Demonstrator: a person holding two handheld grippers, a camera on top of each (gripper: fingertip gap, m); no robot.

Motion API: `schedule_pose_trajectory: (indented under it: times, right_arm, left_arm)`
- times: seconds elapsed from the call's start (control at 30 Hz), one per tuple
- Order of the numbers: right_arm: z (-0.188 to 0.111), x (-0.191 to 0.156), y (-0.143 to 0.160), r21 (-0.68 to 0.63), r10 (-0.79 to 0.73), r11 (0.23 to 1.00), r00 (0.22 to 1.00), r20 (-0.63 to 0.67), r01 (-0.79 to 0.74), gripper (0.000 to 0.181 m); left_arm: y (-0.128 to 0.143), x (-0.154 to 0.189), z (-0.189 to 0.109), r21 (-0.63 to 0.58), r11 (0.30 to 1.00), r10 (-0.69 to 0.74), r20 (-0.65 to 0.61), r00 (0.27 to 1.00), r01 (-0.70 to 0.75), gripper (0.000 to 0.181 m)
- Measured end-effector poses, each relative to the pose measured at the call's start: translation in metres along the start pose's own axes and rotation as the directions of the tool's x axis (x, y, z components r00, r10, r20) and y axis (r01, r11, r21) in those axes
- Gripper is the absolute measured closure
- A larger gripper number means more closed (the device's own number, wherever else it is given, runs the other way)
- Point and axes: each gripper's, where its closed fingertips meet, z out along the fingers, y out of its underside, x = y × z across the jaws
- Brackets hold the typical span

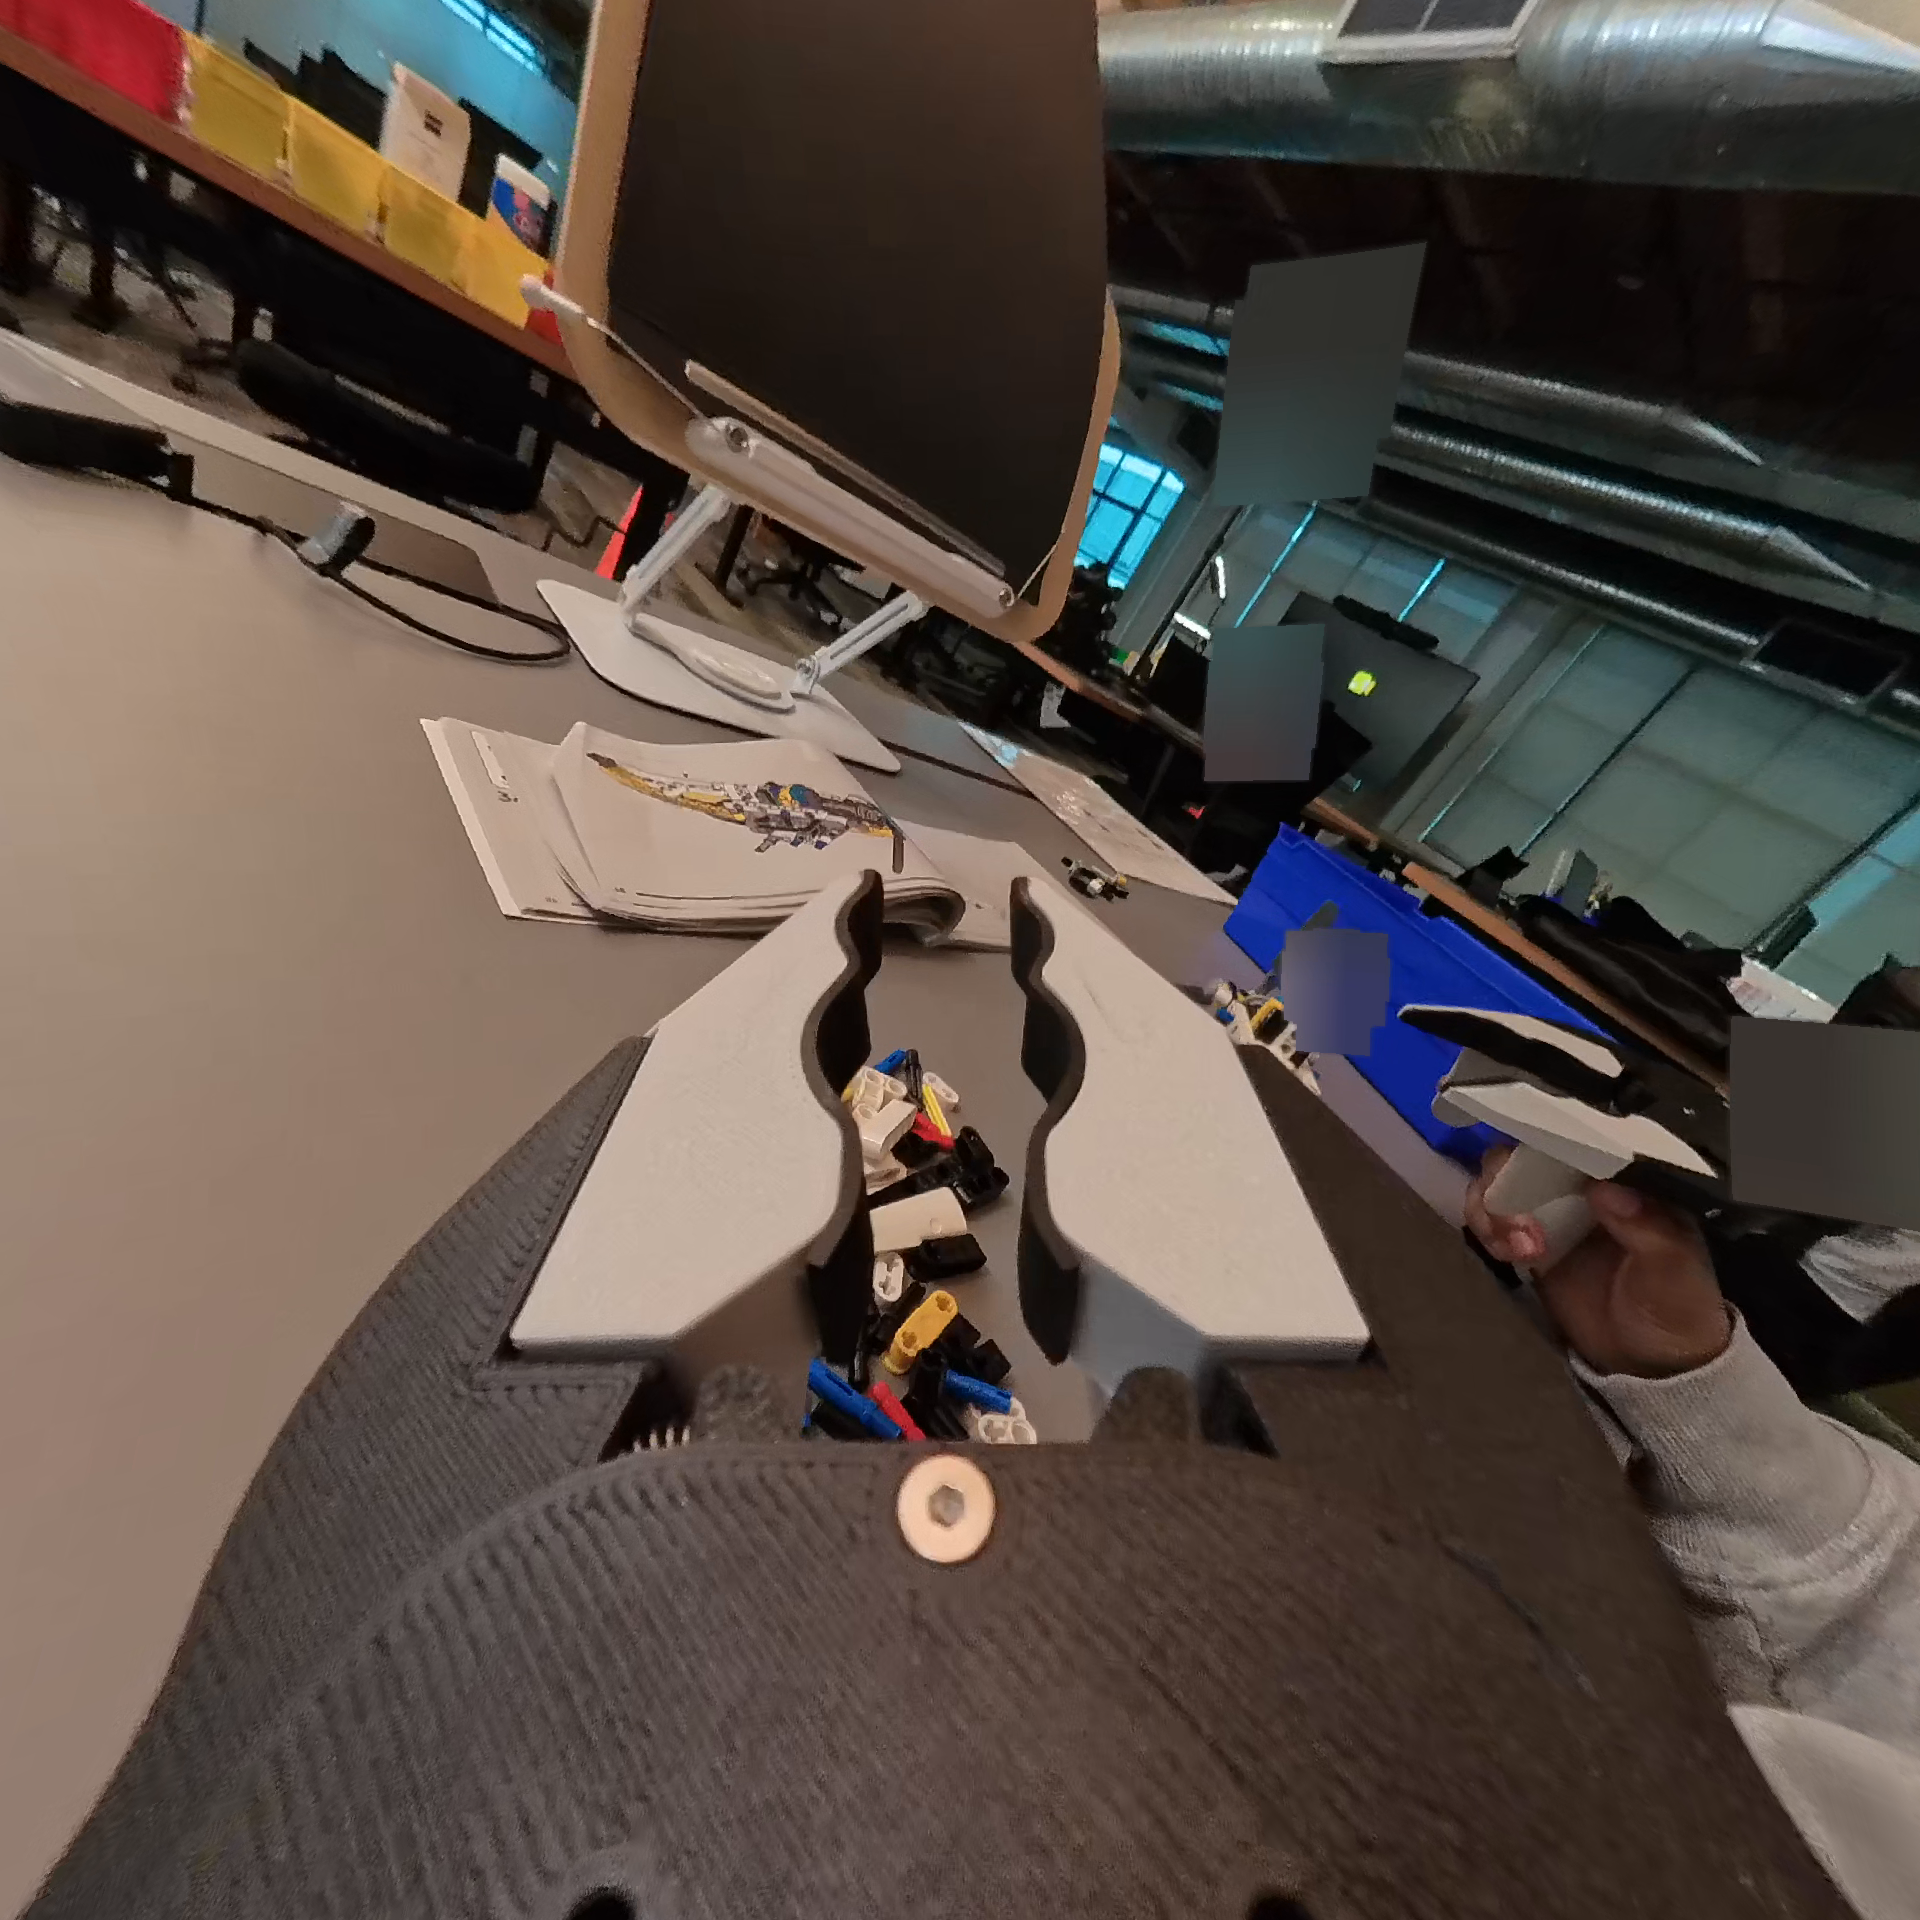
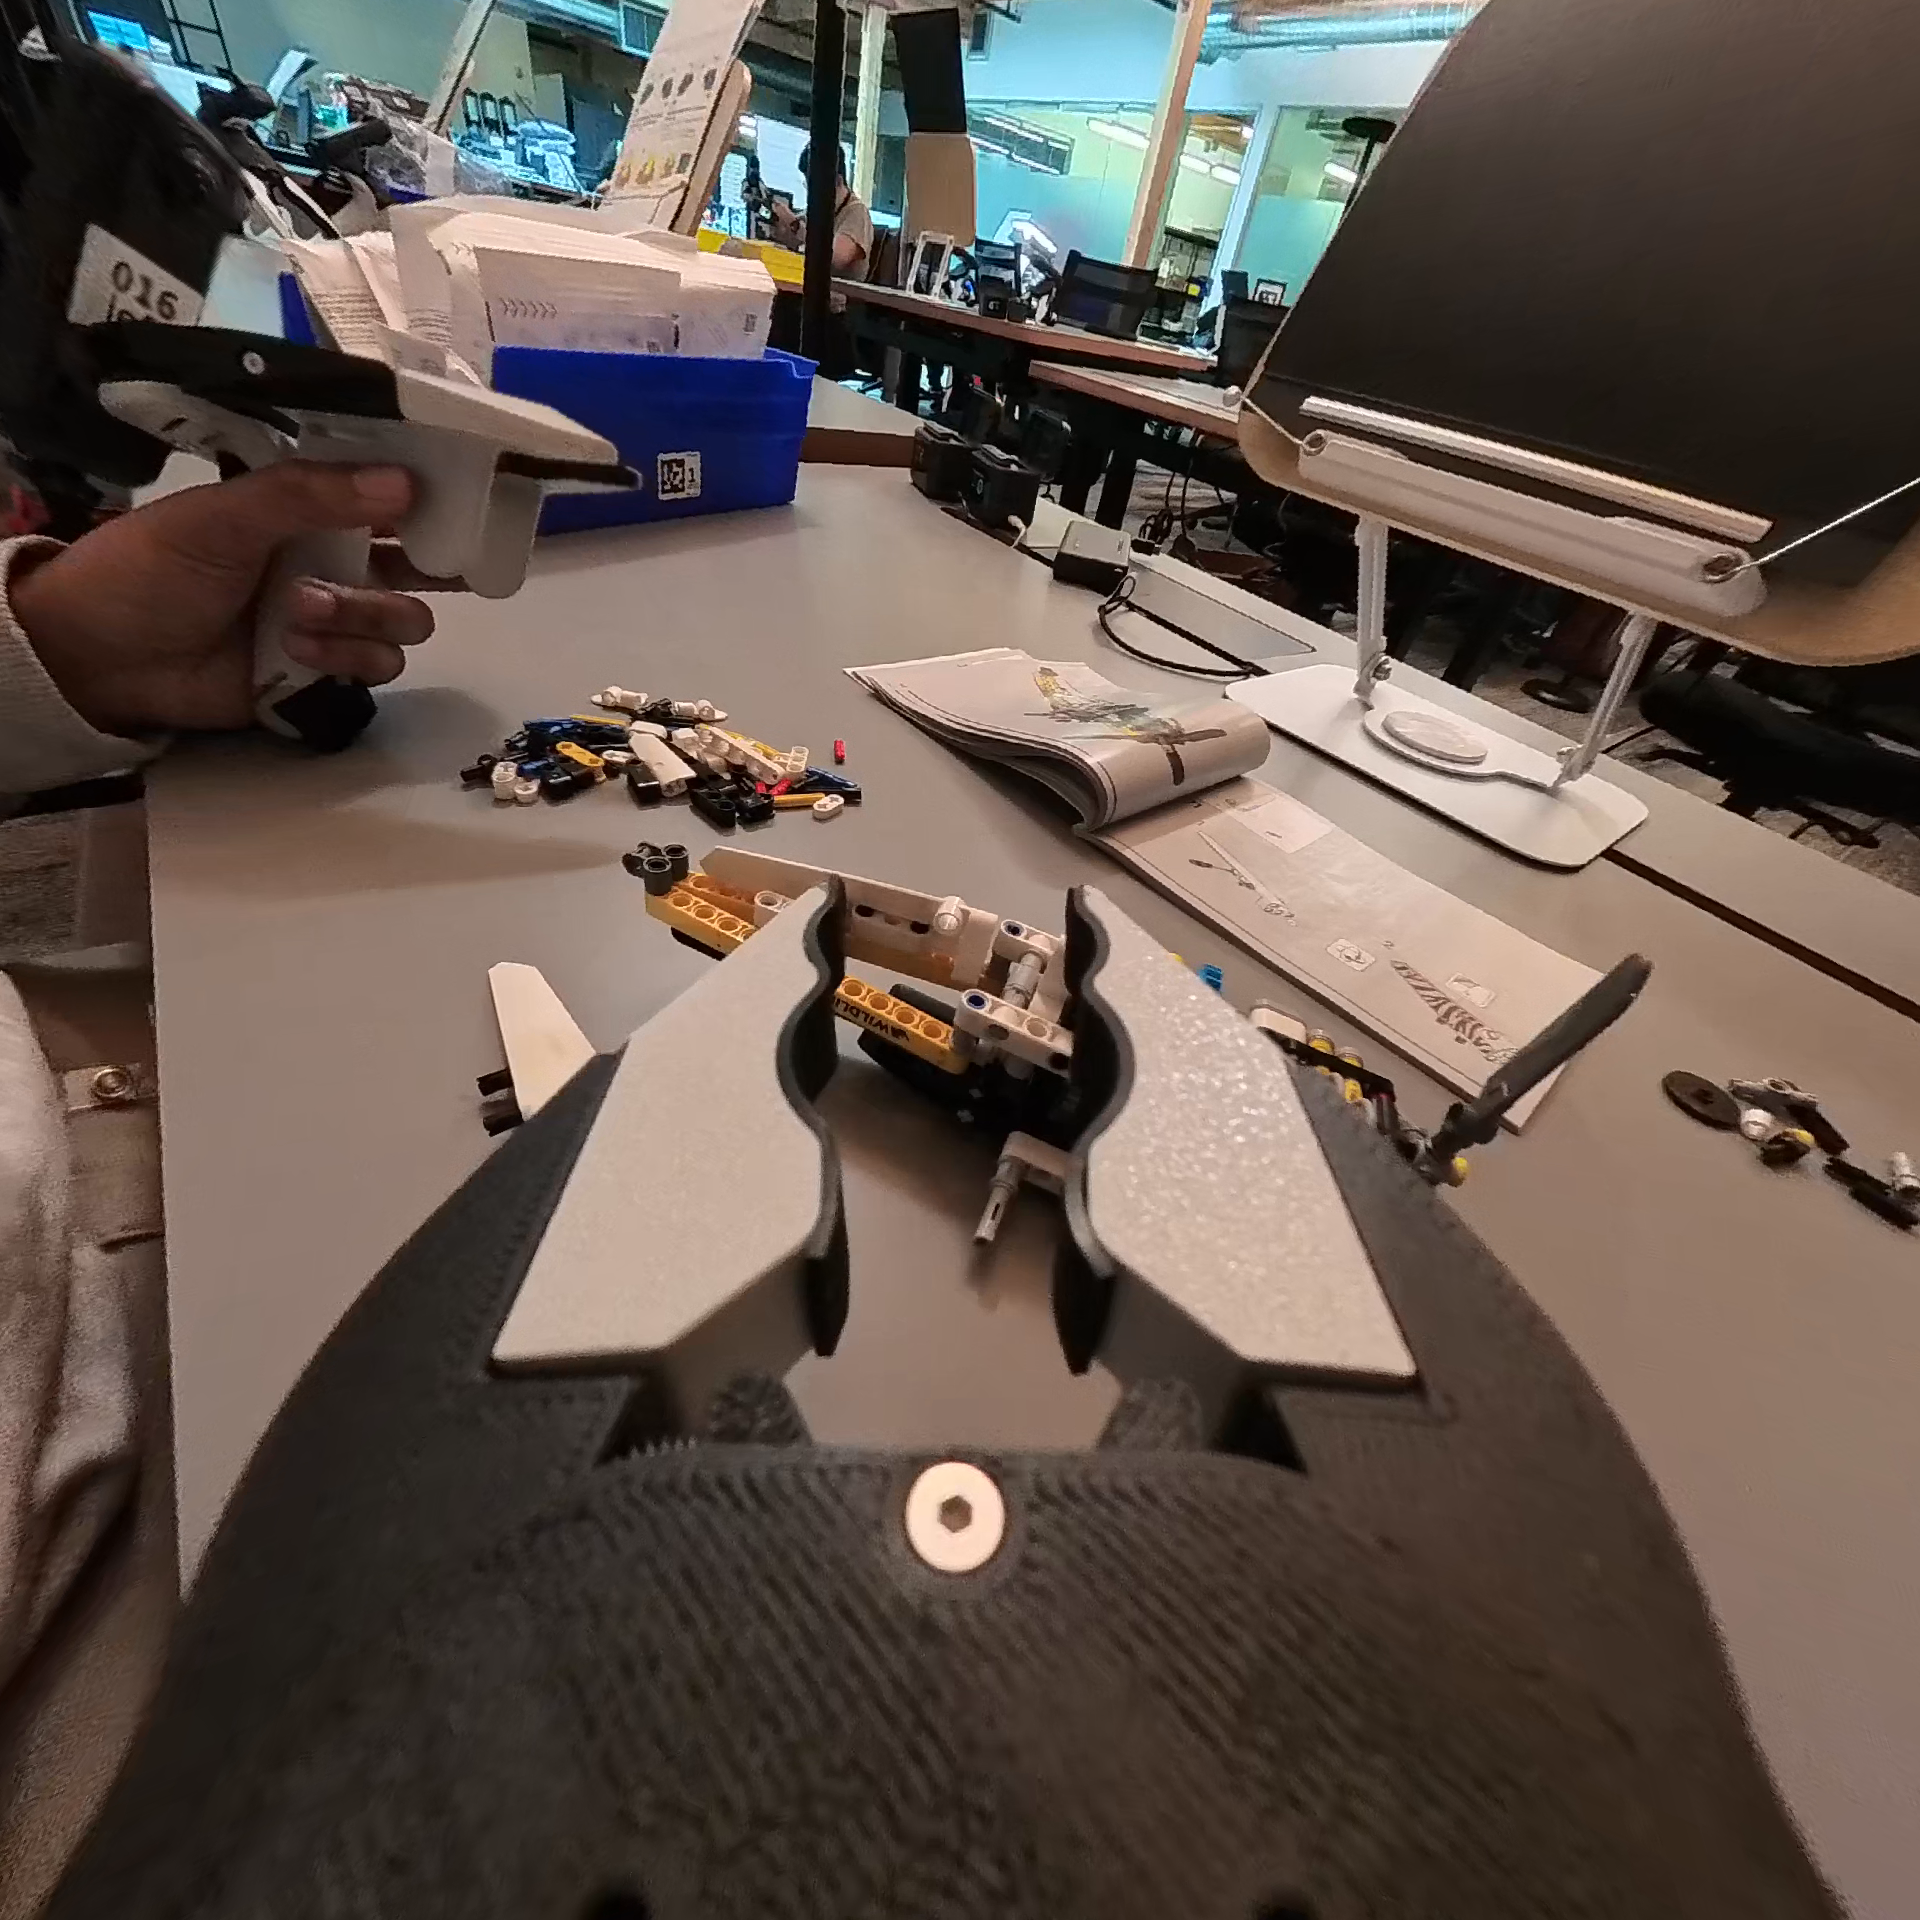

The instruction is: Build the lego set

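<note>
Risking a scatter of the loose parts pile, centre of the left wrist view, if the left gripper drops in carelessly; fingers parted wide, holding nothing. Knocking the half-built yellow and white model, centre of the right wrist view, off its pins under the right gripper, likewise spread and empty. Losing the lone red pin off the table. Bearing print: open instruction booklet, blue bin sticker, yellow beam; wording left unquoted.
</note>
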Motion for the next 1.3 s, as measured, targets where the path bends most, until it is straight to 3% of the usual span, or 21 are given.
schedule_pose_trajectory:
  times: [0.23,0.37,0.5,0.6,0.7,0.8,0.97,1.13,1.23,1.3]
  right_arm:
    - [-0.005,0.003,-0.004,0.031,-0.016,0.999,1.000,-0.027,0.017,0.143]
    - [-0.006,0.002,-0.005,0.041,-0.019,0.999,0.999,-0.027,0.020,0.143]
    - [-0.005,0.001,-0.004,0.032,-0.033,0.999,0.999,-0.027,0.034,0.143]
    - [-0.005,0.001,-0.003,0.029,-0.032,0.999,0.999,-0.026,0.033,0.143]
    - [-0.006,0.002,-0.004,0.036,-0.025,0.999,0.999,-0.028,0.026,0.144]
    - [-0.006,0.003,-0.005,0.041,-0.017,0.999,0.999,-0.029,0.018,0.144]
    - [-0.006,0.004,-0.004,0.035,-0.013,0.999,0.999,-0.032,0.014,0.144]
    - [-0.004,0.008,-0.002,0.019,0.003,1.000,0.999,-0.047,-0.002,0.143]
    - [-0.004,0.013,-0.002,0.020,0.004,1.000,0.997,-0.075,-0.002,0.144]
    - [-0.005,0.017,-0.002,0.027,0.020,0.999,0.996,-0.091,-0.017,0.144]
  left_arm:
    - [-0.009,-0.009,-0.013,0.050,0.999,-0.011,0.041,0.999,0.009,0.151]
    - [-0.020,-0.023,-0.029,0.053,0.987,-0.153,0.071,0.986,0.149,0.160]
    - [-0.024,-0.036,-0.039,0.066,0.995,-0.087,0.157,0.984,0.077,0.160]
    - [-0.024,-0.037,-0.041,0.060,0.993,-0.109,0.151,0.982,0.101,0.158]
    - [-0.033,-0.051,-0.051,0.078,0.994,-0.093,0.220,0.971,0.078,0.148]
    - [-0.057,-0.087,-0.079,0.158,0.987,-0.090,0.398,0.913,0.028,0.135]
    - [-0.099,-0.135,-0.144,0.271,0.960,-0.102,0.570,0.815,-0.070,0.121]
    - [-0.133,-0.171,-0.202,0.336,0.933,-0.129,0.649,0.750,-0.130,0.119]
    - [-0.151,-0.182,-0.221,0.343,0.924,-0.119,0.675,0.728,-0.167,0.118]
    - [-0.178,-0.182,-0.227,0.369,0.908,-0.113,0.671,0.733,-0.198,0.119]
